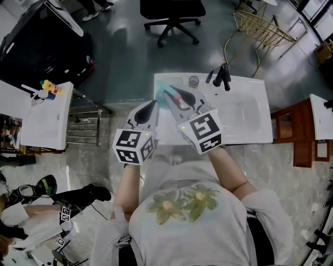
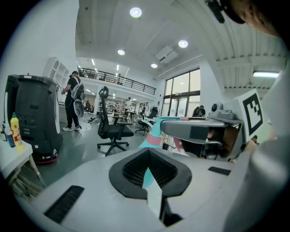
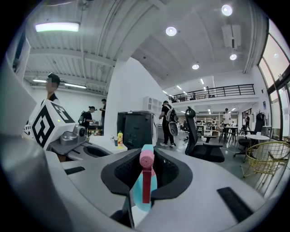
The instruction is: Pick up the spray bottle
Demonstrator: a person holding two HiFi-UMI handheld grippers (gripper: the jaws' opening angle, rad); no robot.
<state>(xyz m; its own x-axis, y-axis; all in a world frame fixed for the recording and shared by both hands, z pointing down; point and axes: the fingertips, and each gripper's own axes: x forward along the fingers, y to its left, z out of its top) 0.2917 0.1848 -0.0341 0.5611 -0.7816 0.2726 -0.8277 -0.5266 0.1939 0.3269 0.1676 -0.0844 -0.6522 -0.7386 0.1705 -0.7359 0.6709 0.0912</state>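
Note:
The spray bottle (image 1: 163, 98) is teal with a pink nozzle and trigger. It hangs over the left end of the white basin (image 1: 244, 117). My right gripper (image 1: 175, 100) is shut on it; in the right gripper view the bottle (image 3: 146, 159) stands upright between the dark pads (image 3: 118, 174). My left gripper (image 1: 151, 106) hovers just left of the bottle with its tips together and nothing held. In the left gripper view the bottle (image 2: 154, 132) shows ahead and to the right, beside the right gripper's body (image 2: 199, 131).
A black faucet (image 1: 224, 77) and a small round cup (image 1: 193, 81) sit at the basin's far edge. A white side table (image 1: 44, 111) with small bottles stands left, a wooden cabinet (image 1: 294, 127) right, an office chair (image 1: 171, 15) and a wire chair (image 1: 258, 28) beyond.

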